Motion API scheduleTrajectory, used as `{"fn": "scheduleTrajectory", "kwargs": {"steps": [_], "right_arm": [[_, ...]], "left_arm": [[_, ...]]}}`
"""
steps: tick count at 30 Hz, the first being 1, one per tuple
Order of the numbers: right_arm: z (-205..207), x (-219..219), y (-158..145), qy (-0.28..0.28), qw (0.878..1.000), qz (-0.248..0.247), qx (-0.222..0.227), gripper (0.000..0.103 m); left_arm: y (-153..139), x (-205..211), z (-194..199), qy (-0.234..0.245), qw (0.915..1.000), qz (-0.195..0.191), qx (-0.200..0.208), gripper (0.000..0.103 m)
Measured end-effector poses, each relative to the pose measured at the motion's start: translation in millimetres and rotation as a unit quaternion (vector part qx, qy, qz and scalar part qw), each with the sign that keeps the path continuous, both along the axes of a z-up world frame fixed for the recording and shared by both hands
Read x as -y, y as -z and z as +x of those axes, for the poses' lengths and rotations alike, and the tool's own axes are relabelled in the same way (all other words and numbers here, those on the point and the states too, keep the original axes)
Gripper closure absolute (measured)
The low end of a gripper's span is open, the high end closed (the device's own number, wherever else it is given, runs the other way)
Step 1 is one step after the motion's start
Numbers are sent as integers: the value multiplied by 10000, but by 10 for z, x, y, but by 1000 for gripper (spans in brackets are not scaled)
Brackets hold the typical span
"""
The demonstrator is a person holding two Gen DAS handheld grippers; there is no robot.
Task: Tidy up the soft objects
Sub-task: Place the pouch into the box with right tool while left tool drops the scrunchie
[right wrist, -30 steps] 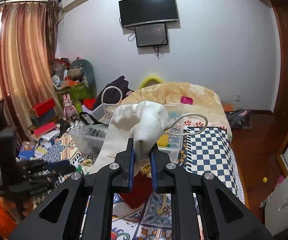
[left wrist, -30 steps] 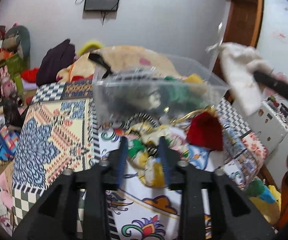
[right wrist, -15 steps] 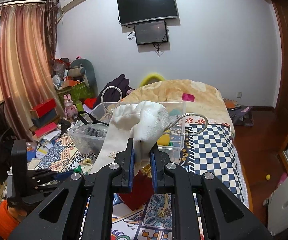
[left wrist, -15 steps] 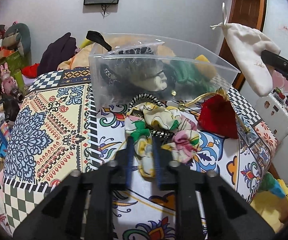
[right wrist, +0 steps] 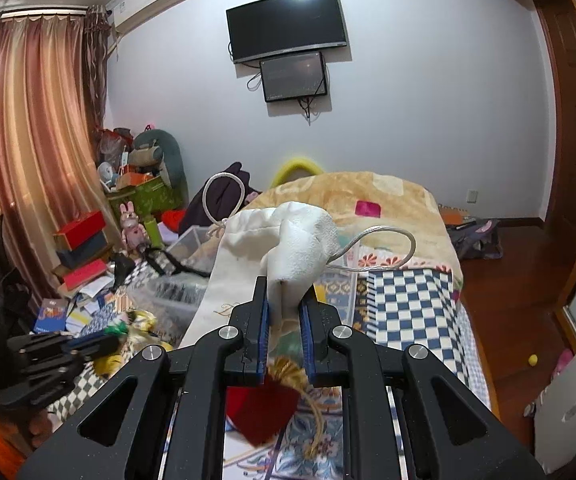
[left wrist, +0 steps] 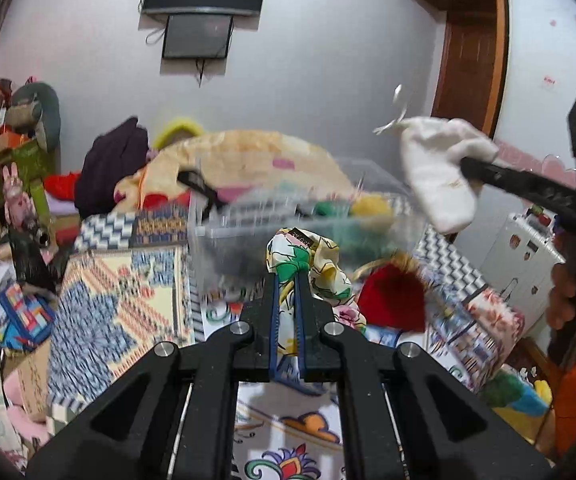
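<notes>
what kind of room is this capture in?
Almost certainly a lived-in bedroom: a bed with patterned covers, a wall-mounted TV, curtains, and an air conditioner above them.

No writing can be read. A small black label (left wrist: 303, 234) sits on the floral scrunchie (left wrist: 308, 268) held between the left jaws, its lettering too blurred to make out. Faint gold script on the white drawstring pouch (right wrist: 247, 264), just left of the right jaws, is illegible.
</notes>
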State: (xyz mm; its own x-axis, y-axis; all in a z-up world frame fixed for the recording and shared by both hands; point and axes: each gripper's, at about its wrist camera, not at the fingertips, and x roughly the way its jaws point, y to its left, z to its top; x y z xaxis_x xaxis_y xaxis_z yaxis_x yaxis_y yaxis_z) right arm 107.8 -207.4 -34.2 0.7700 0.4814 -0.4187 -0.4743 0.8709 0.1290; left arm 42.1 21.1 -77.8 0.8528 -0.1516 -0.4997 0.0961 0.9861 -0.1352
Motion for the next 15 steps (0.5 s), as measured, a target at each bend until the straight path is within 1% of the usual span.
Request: {"fn": "scheduleTrajectory", "kwargs": {"steps": [6, 9, 12, 15], "right_arm": [[60, -94, -101, 39, 9998, 19, 172, 90], [109, -163, -124, 49, 9998, -4, 215, 90], [170, -222, -127, 62, 9997, -38, 224, 90], [261, -260, -93, 38, 9999, -17, 128, 90]], "left_arm": [[-370, 42, 128, 2, 9990, 121, 426, 97], [-501, 48, 256, -108, 9979, 247, 581, 97], [-563, 21, 418, -173, 9976, 210, 637, 97], [-560, -10, 590, -235, 9979, 138, 588, 97]]}}
